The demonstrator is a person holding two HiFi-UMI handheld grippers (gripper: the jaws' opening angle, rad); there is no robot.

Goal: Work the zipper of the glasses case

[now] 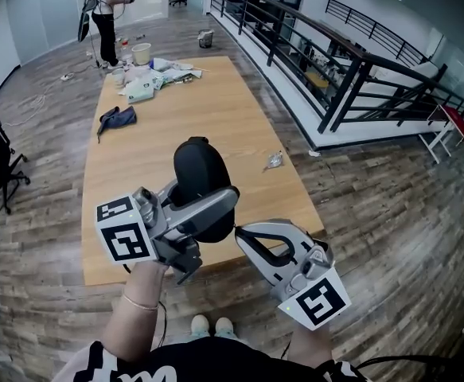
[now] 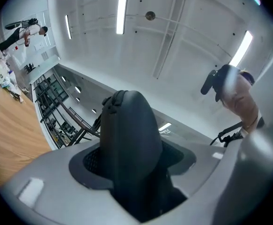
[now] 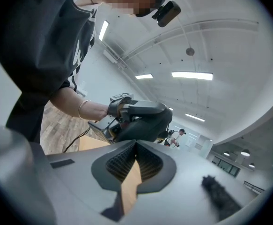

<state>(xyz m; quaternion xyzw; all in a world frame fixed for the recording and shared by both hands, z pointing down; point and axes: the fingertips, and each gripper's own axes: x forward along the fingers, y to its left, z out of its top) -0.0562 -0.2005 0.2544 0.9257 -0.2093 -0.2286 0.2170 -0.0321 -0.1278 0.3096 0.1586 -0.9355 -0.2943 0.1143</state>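
Gripped one black glasses case between the pads of the left tongs, rounded end up, in the air over the near edge of the wooden surface and not resting on it. Looked closed from every view; showed nothing of its inside. Bore a ridged strip at its upper end in the left gripper view, too dim to tell whether zipper teeth or pull.

Found the right tongs pressed together on nothing, just right of and below the left pair, tips aimed at the case and just beside it; could not tell whether touching.

Counted two tongs, each with one marker cube: the left cube and the right cube.

Counted two pails far beyond the tongs: one pale pail by the far end of the surface and one grey pail on the floor, contents out of sight.

Counted on the surface one blue cloth beyond and left of the left tongs, one crumpled wrapper beyond the right tongs, and a heap of packets at the far end, too jumbled to number.
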